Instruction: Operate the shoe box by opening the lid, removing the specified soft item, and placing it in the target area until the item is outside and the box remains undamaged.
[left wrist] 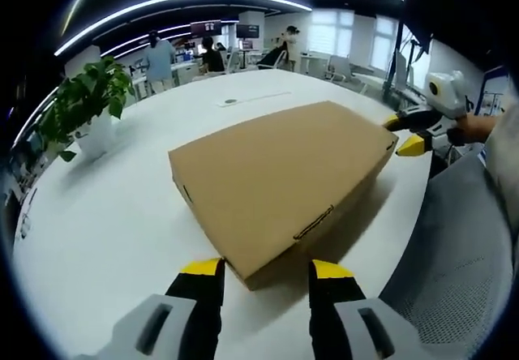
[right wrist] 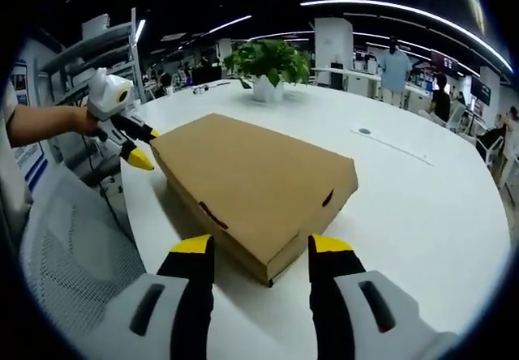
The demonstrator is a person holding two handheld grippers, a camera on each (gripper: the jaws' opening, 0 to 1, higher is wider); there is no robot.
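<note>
My left gripper (left wrist: 263,275) and right gripper (right wrist: 261,250) both stand with jaws apart, holding nothing — each poised at an opposite corner of the shoe box (left wrist: 280,182), which lies flat on the white table (left wrist: 105,214). Lid down, item unseen inside — everything remains to do.
</note>
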